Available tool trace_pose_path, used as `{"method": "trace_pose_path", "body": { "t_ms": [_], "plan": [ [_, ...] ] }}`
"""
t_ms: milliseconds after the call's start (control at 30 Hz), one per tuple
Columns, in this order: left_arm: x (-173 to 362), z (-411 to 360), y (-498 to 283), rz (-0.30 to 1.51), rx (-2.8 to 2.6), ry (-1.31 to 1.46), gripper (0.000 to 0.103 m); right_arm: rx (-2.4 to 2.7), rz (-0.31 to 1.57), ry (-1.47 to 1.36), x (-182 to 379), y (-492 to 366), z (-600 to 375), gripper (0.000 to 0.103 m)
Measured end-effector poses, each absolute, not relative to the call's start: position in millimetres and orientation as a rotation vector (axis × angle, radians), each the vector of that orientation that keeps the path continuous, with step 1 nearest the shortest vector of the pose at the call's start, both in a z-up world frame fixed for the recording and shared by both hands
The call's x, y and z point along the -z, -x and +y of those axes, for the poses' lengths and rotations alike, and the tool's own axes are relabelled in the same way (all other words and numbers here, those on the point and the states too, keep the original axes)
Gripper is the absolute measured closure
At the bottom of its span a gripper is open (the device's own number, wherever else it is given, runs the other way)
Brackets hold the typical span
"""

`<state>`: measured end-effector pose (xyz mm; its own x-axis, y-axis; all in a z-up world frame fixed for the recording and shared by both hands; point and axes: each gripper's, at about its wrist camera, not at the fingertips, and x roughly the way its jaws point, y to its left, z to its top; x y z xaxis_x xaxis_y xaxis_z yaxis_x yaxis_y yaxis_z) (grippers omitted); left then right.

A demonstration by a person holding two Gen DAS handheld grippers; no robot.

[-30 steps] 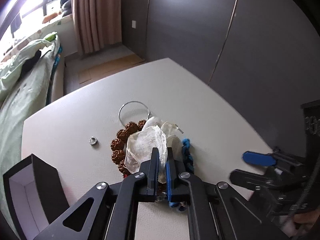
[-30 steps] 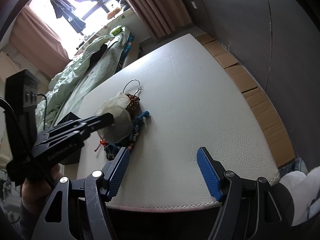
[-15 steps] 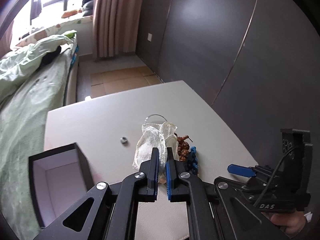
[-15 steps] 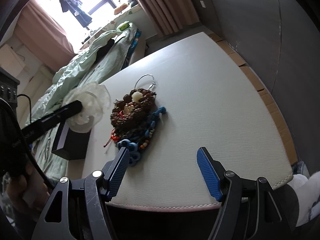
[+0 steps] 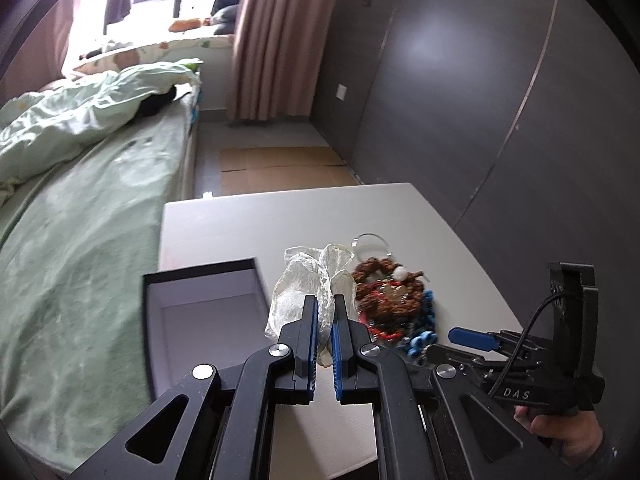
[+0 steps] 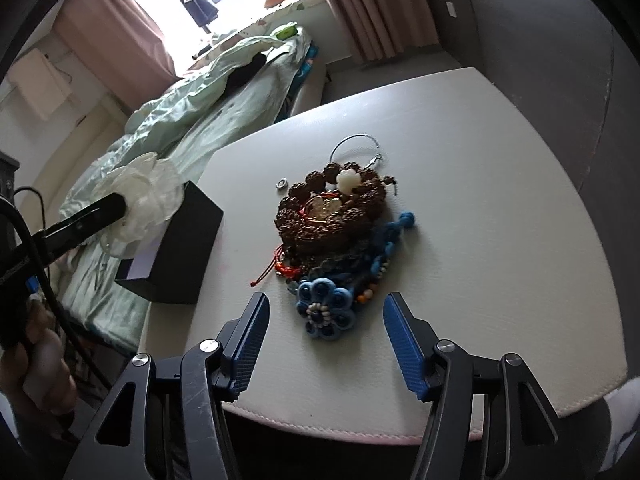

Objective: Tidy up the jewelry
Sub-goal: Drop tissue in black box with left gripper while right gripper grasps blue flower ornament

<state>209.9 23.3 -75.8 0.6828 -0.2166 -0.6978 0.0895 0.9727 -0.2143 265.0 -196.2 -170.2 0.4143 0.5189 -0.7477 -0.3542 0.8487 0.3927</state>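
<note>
Your left hand-held gripper pinches a clear plastic bag above the black box; your right hand-held gripper, jaws narrowing, flanks the blue flower piece untouched.

The table is off-white. On it a heap of dark brown knobbly beads, with one cream bead and red cord, lies over a blue flower-patterned braid. Left of that heap stands a black box, pale inside, under a translucent whitish bag.
</note>
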Motion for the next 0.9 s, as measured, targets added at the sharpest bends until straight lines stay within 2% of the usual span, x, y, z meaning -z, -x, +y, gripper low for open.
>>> {"method": "trace_pose_path", "body": {
  "t_ms": [367, 400, 433, 467, 500, 567, 600, 633, 667, 700, 733, 900],
  "plan": [
    [87.9, 69.8, -202.2, 0.809, 0.07, 0.244, 0.097, -0.474, 1.044, -0.021, 183.1, -264.2, -162.1, 0.042],
    [88.6, 73.4, -203.0, 0.81, 0.059, 0.249, 0.097, -0.463, 1.042, -0.001, 183.5, -263.5, -160.2, 0.043],
    [89.6, 75.0, -203.5, 0.809, 0.049, 0.252, 0.096, -0.443, 1.038, 0.027, 183.9, -262.6, -157.5, 0.051],
    [91.0, 75.8, -204.2, 0.815, 0.041, 0.253, 0.096, -0.419, 1.034, 0.056, 183.7, -261.7, -156.3, 0.065],
    [93.0, 75.2, -205.7, 0.827, 0.041, 0.25, 0.096, -0.411, 1.035, 0.065, 183.5, -261.9, -157.0, 0.066],
    [97.6, 72.8, -209.8, 0.857, 0.054, 0.247, 0.089, -0.427, 1.044, 0.033, 181.4, -262.4, -163.2, 0.07],
    [99.4, 71.9, -210.6, 0.866, 0.06, 0.25, 0.078, -0.431, 1.044, 0.028, 180.0, -262.2, -165.9, 0.07],
    [100.1, 72.4, -210.3, 0.864, 0.066, 0.259, 0.061, -0.43, 1.039, 0.029, 177.8, -261.3, -168.4, 0.071],
    [99.8, 74.0, -208.6, 0.852, 0.068, 0.27, 0.051, -0.43, 1.033, 0.031, 175.5, -260.3, -170.7, 0.071],
    [99.0, 75.9, -206.3, 0.838, 0.067, 0.28, 0.033, -0.434, 1.025, 0.025, 172.3, -259.0, -173.3, 0.072],
    [97.3, 78.3, -202.8, 0.815, 0.064, 0.29, 0.025, -0.441, 1.019, 0.014, 168.7, -257.6, -176.1, 0.072],
    [90.9, 88.8, -195.4, 0.788, 0.055, 0.317, 0.024, -0.458, 0.98, -0.016, 147.4, -252.5, -183.1, 0.073]
  ]
}}
